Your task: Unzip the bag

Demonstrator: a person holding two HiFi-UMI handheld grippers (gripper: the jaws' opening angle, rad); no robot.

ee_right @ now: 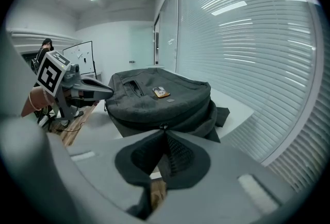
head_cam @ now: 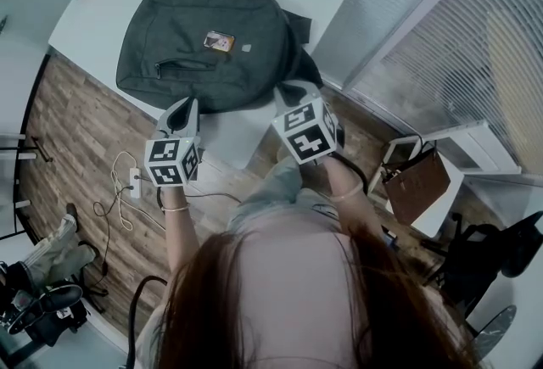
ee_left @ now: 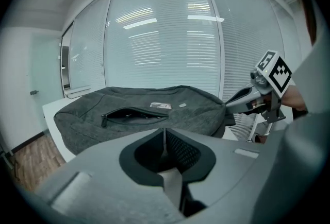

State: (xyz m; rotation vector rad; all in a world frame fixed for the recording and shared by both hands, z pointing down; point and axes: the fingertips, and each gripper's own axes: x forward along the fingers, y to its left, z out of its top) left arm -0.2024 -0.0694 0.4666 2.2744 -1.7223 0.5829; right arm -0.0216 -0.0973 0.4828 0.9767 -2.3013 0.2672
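Grey bag (head_cam: pixel 204 45) on table (head_cam: pixel 102 19); right claw (head_cam: pixel 287 94) pinches zipper pull (ee_right: pixel 163 126), left claw (head_cam: pixel 187 107) closed, empty near bag. Unheld bag may drag.

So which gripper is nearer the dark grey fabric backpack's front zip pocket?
Left. The left gripper is just before the front zip pocket, at the near edge of the dark grey backpack; the right gripper is at its right corner.

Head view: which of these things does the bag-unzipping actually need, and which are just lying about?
Needed: dark grey fabric backpack; its small zip pull, pinched by the right gripper; left gripper, shut and empty; white table under it.
Lying about: white power strip with cable on the wood floor; brown paper bag.
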